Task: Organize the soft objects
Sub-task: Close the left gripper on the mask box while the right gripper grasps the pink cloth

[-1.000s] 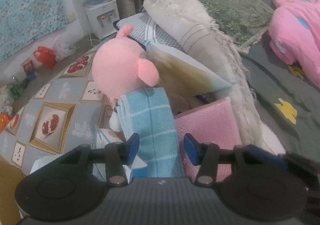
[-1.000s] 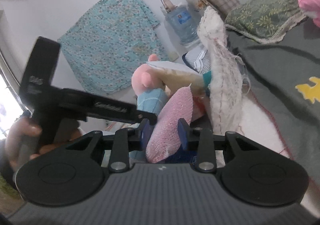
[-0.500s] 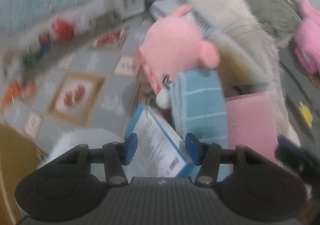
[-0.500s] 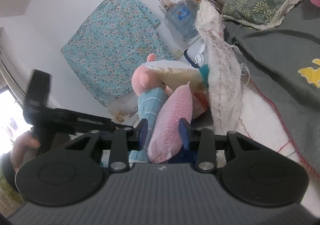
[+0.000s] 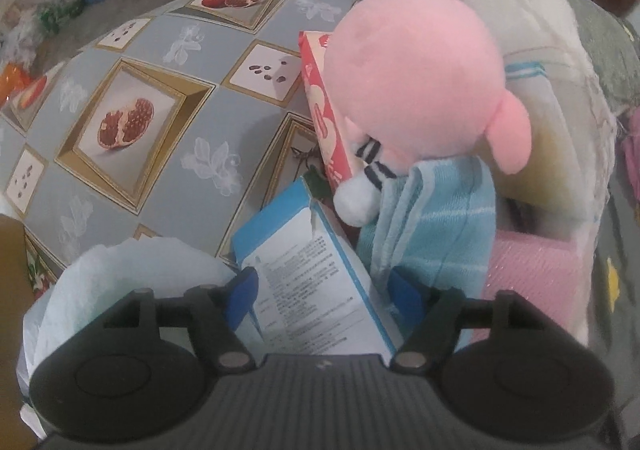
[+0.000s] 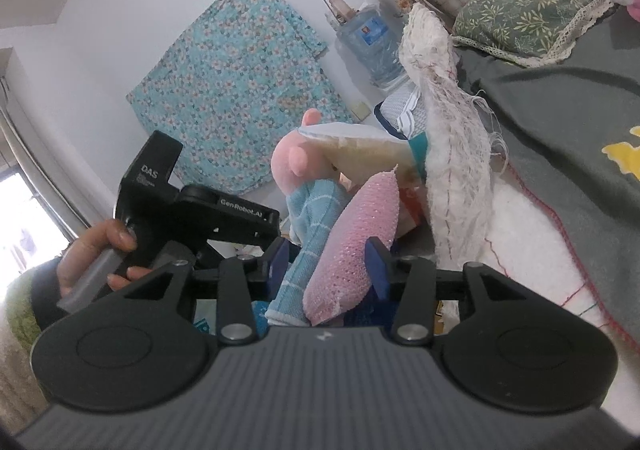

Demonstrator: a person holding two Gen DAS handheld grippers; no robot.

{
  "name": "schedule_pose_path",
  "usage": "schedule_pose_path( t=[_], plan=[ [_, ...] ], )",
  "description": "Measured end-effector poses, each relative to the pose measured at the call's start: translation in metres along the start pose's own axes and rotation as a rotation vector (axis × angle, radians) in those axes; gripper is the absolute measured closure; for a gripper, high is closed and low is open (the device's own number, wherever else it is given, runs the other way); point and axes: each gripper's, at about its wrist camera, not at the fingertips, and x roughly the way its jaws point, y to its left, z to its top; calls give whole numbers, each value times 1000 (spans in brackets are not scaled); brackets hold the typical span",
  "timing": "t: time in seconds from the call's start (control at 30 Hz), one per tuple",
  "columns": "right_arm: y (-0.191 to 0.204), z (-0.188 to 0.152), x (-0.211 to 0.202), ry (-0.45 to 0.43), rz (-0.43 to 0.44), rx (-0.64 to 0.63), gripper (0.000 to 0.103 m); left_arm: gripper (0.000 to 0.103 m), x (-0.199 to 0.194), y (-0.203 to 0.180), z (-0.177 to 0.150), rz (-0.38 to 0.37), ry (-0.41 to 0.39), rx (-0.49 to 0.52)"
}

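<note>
The pink plush [image 5: 416, 86] hides the container's rim; left gripper [image 5: 324, 294] opening over a blue-edged carton [image 5: 316, 282], right gripper [image 6: 326, 264] opening around the pink sponge cloth [image 6: 352, 254].

We have swung our left gripper [image 5: 324, 296] off the blue towel [image 5: 436, 226] and down over the blue-and-white box [image 5: 308, 282], jaws opening. Our right gripper [image 6: 326, 264] is opening around the pink sponge [image 6: 356, 238] beside that towel.

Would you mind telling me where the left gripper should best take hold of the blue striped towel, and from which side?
Probably the folded upper edge of the blue towel, just below the pink plush toy, coming from above. It stands upright, wedged between the blue-and-white box and the pink sponge, so its sides are blocked. The left gripper, jaws opening, straddles the box instead.
</note>
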Motion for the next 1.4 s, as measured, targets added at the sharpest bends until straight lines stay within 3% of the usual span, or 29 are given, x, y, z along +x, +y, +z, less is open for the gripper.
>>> schedule_pose_path(
  t=[0.27, 0.57, 0.63, 0.73, 0.8, 1.13, 1.3, 1.4],
  plan=[
    [-1, 1, -1, -1, 0, 6, 60, 42, -10, 8, -8, -3, 14, 47],
    [1, 2, 0, -1, -6, -1, 60, 45, -36, 15, -11, 40, -54, 129],
    [2, 2, 0, -3, 3, 4, 60, 45, -38, 13, -13, 70, -73, 161],
    [4, 3, -2, -4, 35, 14, 60, 57, -37, 6, -17, 175, -92, 243],
    [8, 3, -2, -5, 45, 13, 60, 58, -33, 7, -19, 197, -75, 266],
    [14, 7, 8, -18, 35, 20, 61, 67, -25, 25, -14, 95, -72, 175],
    [19, 9, 15, -26, 1, 8, 62, 70, -20, 24, -17, 96, -92, 166],
    [19, 10, 17, -26, -26, 12, 68, 71, -28, 22, -22, 99, -126, 168]
  ],
)
